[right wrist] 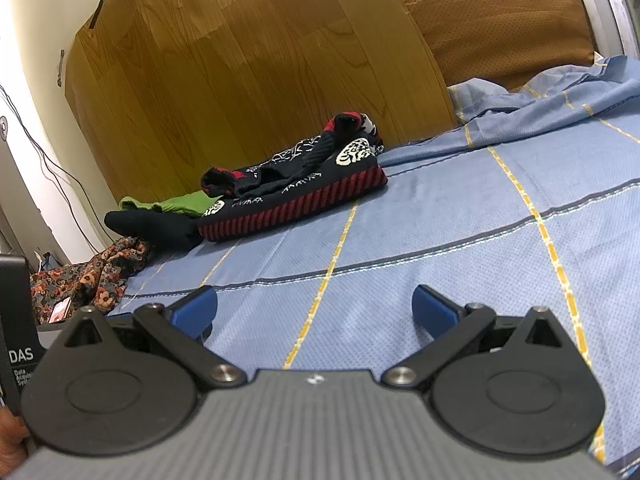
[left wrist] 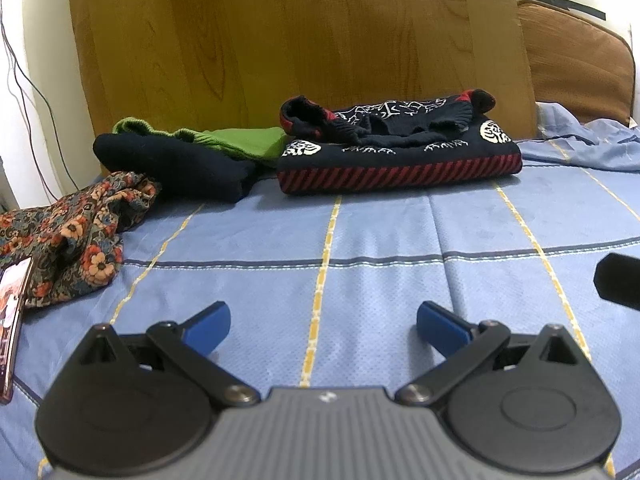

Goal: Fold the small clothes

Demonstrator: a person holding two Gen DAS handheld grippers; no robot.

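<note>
A folded dark sweater (left wrist: 400,156) (right wrist: 296,200) with white patterns and a red-striped hem lies at the far side of the bed. Left of it sit a dark navy garment (left wrist: 176,164) (right wrist: 152,224) and a green one (left wrist: 240,140) (right wrist: 176,204). A crumpled floral cloth (left wrist: 72,240) (right wrist: 92,280) lies at the left edge. My left gripper (left wrist: 323,330) hovers low over the blue bed sheet (left wrist: 380,280), open, nothing between its blue fingers. My right gripper (right wrist: 314,312) is likewise open and empty over the sheet (right wrist: 460,240), well short of the clothes.
A wooden board (left wrist: 300,40) (right wrist: 248,72) stands behind the clothes. A brown cushion (left wrist: 576,64) (right wrist: 500,20) is at the back right, with rumpled sheet below it. A phone (left wrist: 12,320) lies at the left by the floral cloth. Cables hang on the left wall.
</note>
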